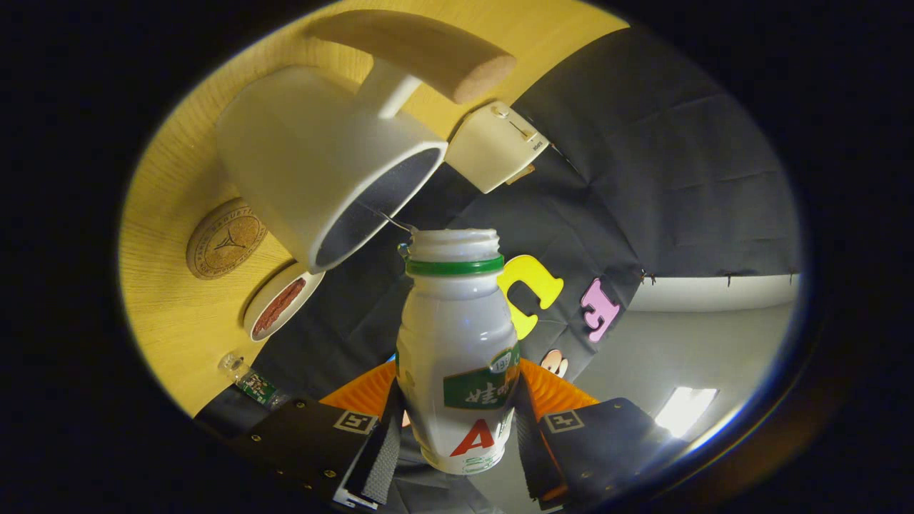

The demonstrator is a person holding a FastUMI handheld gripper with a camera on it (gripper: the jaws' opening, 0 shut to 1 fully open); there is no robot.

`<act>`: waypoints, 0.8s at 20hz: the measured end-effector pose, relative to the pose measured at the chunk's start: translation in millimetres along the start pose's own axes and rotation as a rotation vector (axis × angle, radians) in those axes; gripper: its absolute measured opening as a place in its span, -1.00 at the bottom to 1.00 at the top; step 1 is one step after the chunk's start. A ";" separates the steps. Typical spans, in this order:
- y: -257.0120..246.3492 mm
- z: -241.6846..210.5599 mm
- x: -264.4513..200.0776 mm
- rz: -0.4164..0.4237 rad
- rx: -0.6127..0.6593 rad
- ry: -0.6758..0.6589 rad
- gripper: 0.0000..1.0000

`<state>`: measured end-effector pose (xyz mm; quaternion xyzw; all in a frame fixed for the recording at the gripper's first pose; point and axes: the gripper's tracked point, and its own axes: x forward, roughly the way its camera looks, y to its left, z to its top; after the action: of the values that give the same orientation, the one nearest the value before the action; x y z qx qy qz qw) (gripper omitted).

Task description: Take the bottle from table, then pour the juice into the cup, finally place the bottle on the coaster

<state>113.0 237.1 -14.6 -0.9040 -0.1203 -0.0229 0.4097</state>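
Note:
My gripper is shut on a small white bottle with a green neck ring and a green label, its body pressed between both fingers. The whole view is rolled over, with the bottle's open mouth next to the rim of a large white cup. The cup stands on the yellow wooden table and has a cork-ended handle. A thin thread runs from the cup's rim towards the bottle mouth. A round cork coaster lies on the table beside the cup.
A white toaster-like box stands beyond the cup at the table's back. A small white dish with something reddish-brown in it sits near the coaster. A small clear bottle lies by the table edge. Black cloth hangs behind.

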 end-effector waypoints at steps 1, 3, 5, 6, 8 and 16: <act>0.4 1.4 -0.2 -0.002 -0.008 -0.006 0.39; 0.8 3.6 -1.4 -0.006 -0.020 -0.011 0.39; 0.6 5.6 -0.4 -0.007 -0.026 -0.016 0.39; -0.6 6.5 1.0 -0.010 -0.032 -0.018 0.39; -1.0 7.8 0.5 -0.013 -0.040 -0.024 0.39; -1.7 12.3 -0.8 -0.011 -0.072 -0.036 0.39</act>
<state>111.2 247.2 -21.6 -0.9177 -0.1319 -0.0132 0.3746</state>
